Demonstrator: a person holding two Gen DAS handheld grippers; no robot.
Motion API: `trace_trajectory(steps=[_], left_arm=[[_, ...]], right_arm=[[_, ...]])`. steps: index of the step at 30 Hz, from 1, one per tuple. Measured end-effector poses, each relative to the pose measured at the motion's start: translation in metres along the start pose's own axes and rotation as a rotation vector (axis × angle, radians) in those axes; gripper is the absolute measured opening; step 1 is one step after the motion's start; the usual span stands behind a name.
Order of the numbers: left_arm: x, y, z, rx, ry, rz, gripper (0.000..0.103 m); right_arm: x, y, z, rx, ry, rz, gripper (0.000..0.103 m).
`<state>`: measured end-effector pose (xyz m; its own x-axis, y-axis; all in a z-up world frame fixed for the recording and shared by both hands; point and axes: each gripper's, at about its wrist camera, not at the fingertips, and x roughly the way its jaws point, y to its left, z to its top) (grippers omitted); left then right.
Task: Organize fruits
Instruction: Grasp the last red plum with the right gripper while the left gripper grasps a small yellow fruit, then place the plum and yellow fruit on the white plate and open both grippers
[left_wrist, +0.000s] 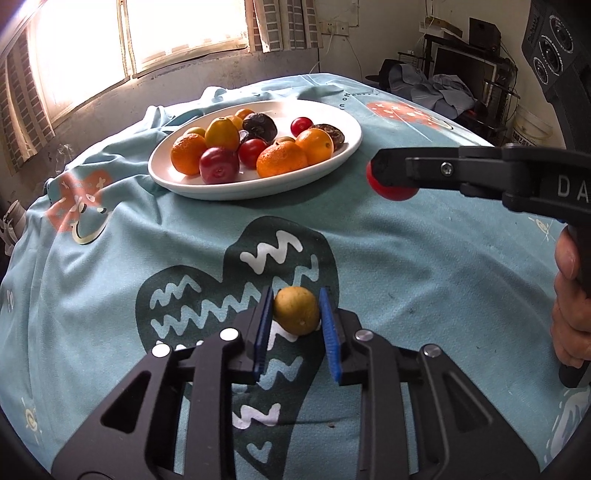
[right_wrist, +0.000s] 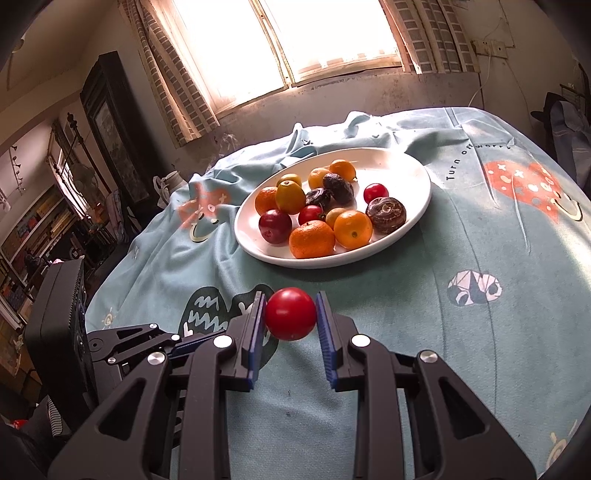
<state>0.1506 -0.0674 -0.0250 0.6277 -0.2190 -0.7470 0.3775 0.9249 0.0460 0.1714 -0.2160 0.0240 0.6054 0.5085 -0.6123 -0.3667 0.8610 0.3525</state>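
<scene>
Blue pads of the left gripper (left_wrist: 296, 308) pinch a yellow fruit (left_wrist: 296, 310) resting on the tablecloth (left_wrist: 424, 258).

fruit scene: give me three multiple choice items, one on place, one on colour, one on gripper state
1. Where does the yellow-brown fruit lie?
A. on the white plate
B. on the blue cloth
C. on the windowsill

2. What colour is the fruit in the right gripper?
A. red
B. green
C. purple

3. How is the left gripper?
A. wide open over the plate
B. shut on nothing
C. shut on the yellow-brown fruit

Answers: 1 B, it rests on the blue cloth, short of the white plate; 2 A, the red fruit sits between the pads; 3 C, both pads touch its sides.
</scene>
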Motion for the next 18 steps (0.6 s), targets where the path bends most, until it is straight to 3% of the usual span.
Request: trace_trajectory(steps=[8,13,18], left_arm=[[-0.017,0.017,0.011,-0.086,-0.032,-0.045,0.026],[-0.028,0.04,0.055,-0.138,-0.093,-0.035,0.026],[-0.01,0.066,0.111,-0.186,-0.122,-0.002,0.026]], right_arm=[[0.003,0.001,0.002,0.019,0.016,0.052,0.028],[0.0,-0.009,0.031,0.043,-0.044,0.043,0.028],[0.014,-0.027,0.076,0.036,-0.101,-0.009,0.028]])
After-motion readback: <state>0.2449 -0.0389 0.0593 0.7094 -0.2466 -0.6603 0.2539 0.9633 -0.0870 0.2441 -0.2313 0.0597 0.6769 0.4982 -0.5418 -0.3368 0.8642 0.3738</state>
